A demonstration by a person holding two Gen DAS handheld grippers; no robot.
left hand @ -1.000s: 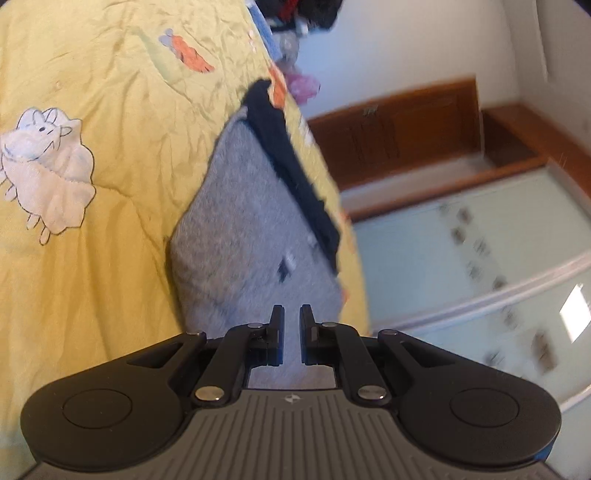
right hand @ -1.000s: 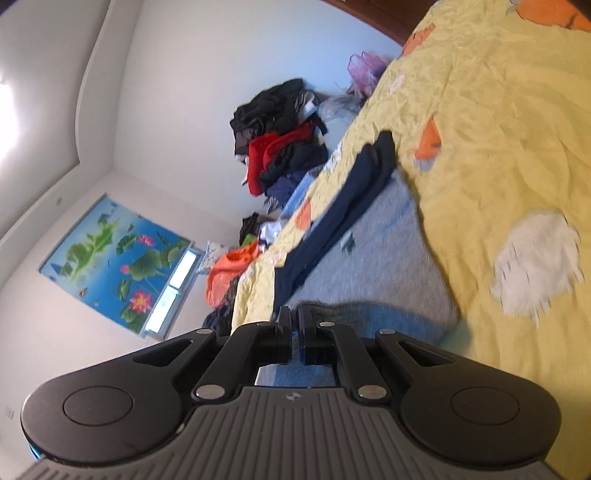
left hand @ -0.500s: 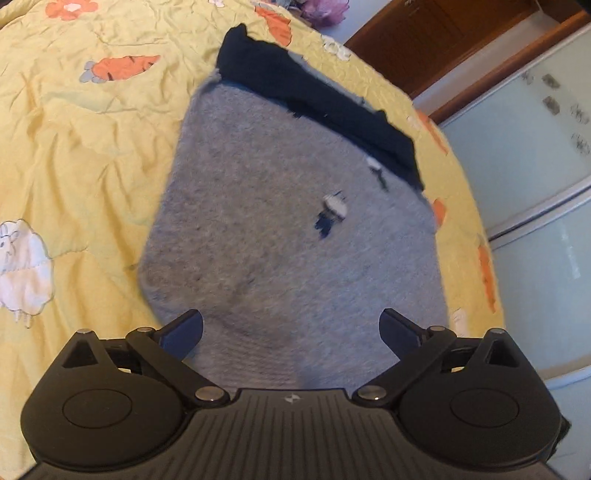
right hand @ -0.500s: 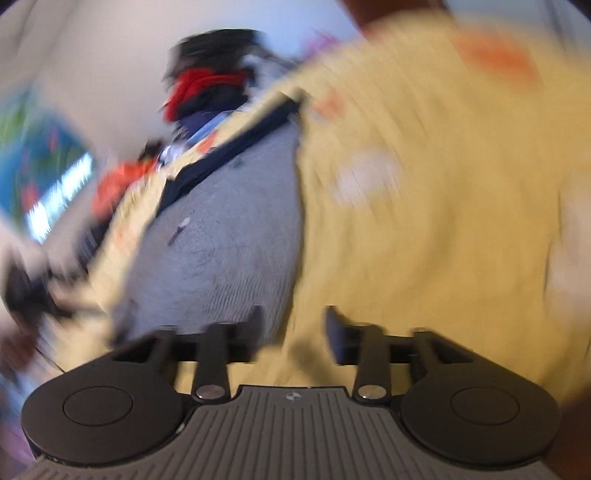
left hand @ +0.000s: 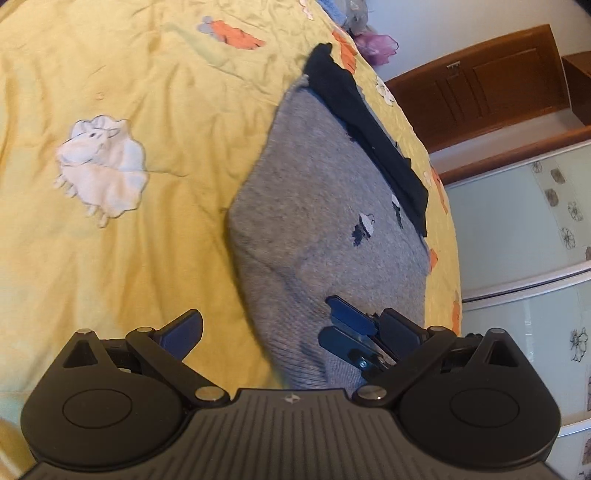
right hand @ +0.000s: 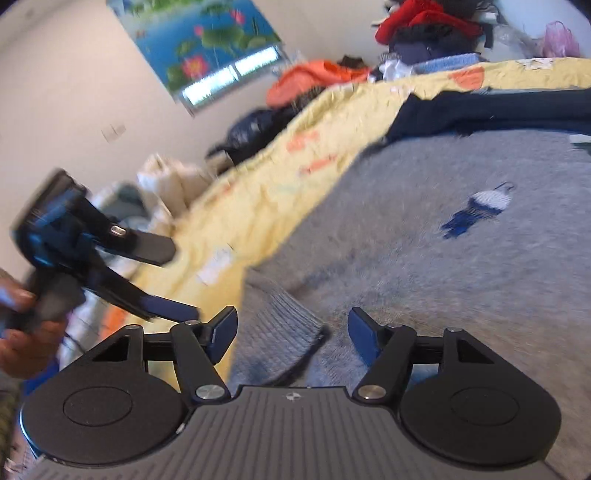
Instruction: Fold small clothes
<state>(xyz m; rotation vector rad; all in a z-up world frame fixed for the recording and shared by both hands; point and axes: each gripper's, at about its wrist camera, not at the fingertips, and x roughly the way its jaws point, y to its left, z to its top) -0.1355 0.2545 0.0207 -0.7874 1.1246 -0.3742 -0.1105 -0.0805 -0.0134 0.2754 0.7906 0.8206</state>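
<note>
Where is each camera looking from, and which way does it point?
Left wrist: sits on the left gripper, looking down along open jaws at the grey sweater on the yellow bedspread.
Right wrist: sits on the right gripper, jaws closing on nothing, facing the clothes pile; a hand shows.
Both see the sweater and each other's gripper.

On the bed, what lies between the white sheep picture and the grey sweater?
Only bare yellow bedsheet lies between the white sheep and the grey sweater; no other clothing is there. The left wrist view shows it.
</note>
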